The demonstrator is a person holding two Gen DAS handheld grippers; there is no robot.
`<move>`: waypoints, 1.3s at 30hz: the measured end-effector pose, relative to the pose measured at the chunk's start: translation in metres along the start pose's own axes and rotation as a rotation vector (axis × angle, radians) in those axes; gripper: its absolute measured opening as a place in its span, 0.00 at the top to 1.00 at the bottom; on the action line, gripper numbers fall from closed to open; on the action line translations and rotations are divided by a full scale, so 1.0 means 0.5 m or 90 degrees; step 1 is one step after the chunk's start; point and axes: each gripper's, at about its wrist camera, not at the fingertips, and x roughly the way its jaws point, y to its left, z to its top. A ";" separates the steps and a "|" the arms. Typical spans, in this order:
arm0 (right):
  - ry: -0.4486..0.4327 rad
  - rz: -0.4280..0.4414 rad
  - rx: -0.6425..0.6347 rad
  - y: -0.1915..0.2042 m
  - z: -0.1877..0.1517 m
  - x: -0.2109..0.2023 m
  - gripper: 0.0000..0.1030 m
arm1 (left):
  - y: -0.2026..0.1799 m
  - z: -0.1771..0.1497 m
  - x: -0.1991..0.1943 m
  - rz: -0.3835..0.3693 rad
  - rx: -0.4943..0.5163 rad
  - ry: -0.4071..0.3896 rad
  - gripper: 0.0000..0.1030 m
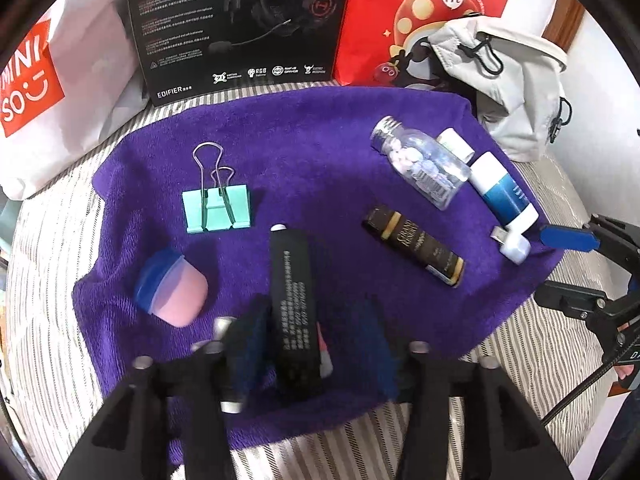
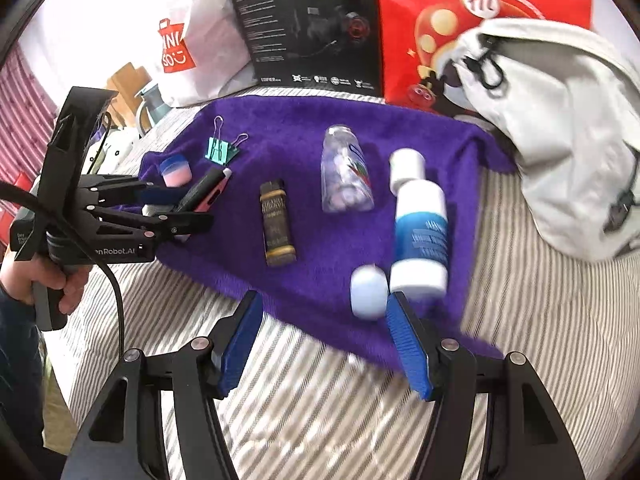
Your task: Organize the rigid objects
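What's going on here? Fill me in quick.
A person is sorting small items on a purple towel with two handheld grippers. The left gripper has its jaws around a long black tube. The right gripper hangs open and empty at the towel's near edge, next to a white and blue bottle and a small pale cap. A clear pill bottle, a dark gold-trimmed tube, a mint binder clip and a pink pot lie loose.
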 end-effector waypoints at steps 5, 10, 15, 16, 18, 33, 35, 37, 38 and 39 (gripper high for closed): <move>-0.009 0.000 0.011 0.000 -0.028 -0.030 0.38 | -0.013 -0.010 -0.012 0.023 0.005 0.005 0.39; -0.014 -0.002 0.015 0.008 -0.053 -0.051 0.38 | -0.022 -0.025 -0.043 0.039 0.001 -0.012 0.36; -0.015 -0.006 0.042 0.012 -0.076 -0.065 0.35 | -0.030 -0.051 -0.080 0.050 -0.002 -0.021 0.22; -0.014 -0.007 0.048 0.013 -0.080 -0.067 0.32 | -0.033 -0.059 -0.087 0.054 -0.003 -0.020 0.19; -0.015 -0.016 0.051 0.018 -0.085 -0.068 0.26 | -0.037 -0.074 -0.098 0.061 -0.006 -0.020 0.19; -0.032 -0.109 0.110 0.064 -0.121 -0.115 0.00 | -0.050 -0.183 -0.205 0.095 -0.133 -0.074 0.05; -0.032 -0.109 0.122 0.066 -0.128 -0.127 0.00 | -0.053 -0.192 -0.216 0.103 -0.134 -0.073 0.05; -0.029 -0.120 0.122 0.073 -0.132 -0.138 0.00 | -0.056 -0.198 -0.223 0.112 -0.132 -0.073 0.05; -0.026 -0.128 0.117 0.077 -0.135 -0.142 0.00 | -0.059 -0.202 -0.227 0.117 -0.131 -0.074 0.05; -0.024 -0.137 0.112 0.083 -0.137 -0.148 0.00 | -0.061 -0.205 -0.231 0.118 -0.132 -0.075 0.05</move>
